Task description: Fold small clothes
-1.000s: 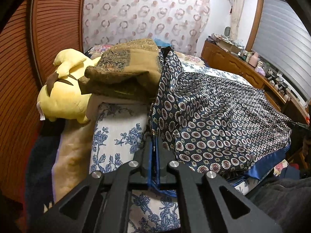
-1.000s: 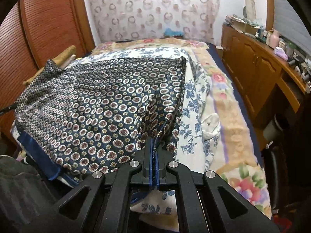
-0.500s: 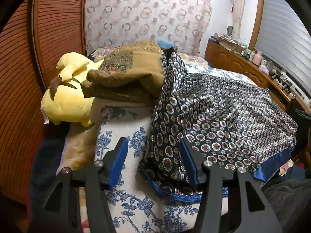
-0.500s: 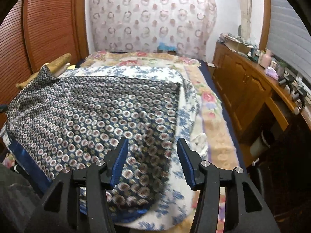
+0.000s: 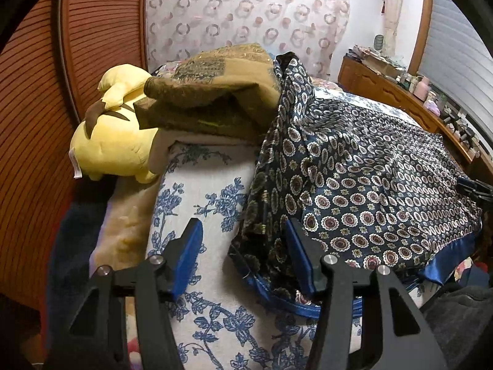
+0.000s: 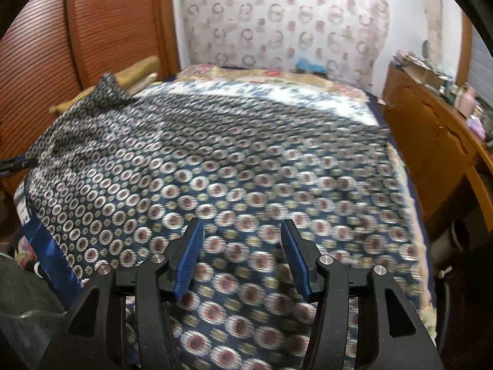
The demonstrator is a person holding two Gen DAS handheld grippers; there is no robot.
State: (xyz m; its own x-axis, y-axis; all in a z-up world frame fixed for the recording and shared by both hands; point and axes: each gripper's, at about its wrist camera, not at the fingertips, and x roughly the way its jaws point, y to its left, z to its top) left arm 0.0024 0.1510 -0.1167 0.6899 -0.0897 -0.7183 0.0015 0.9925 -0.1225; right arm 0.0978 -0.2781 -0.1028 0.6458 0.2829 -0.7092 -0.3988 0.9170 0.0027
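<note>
While both tools hover over the bed, the patterned cloth [image 5: 369,185] lies spread on the blue floral sheet [image 5: 209,191], unheld. Left gripper [image 5: 243,243]: jaws spread, nothing pinched; the cloth's bunched edge sits between the pads, toward the 3 o'clock one. Right gripper [image 6: 240,240]: jaws spread and empty above the cloth; view motion-blurred. Yellow plush toy [image 5: 114,141] at 10 o'clock in the left view, touching a brown folded blanket [image 5: 215,92]. Wooden dresser [image 6: 431,141] at 3 o'clock in the right view.
</note>
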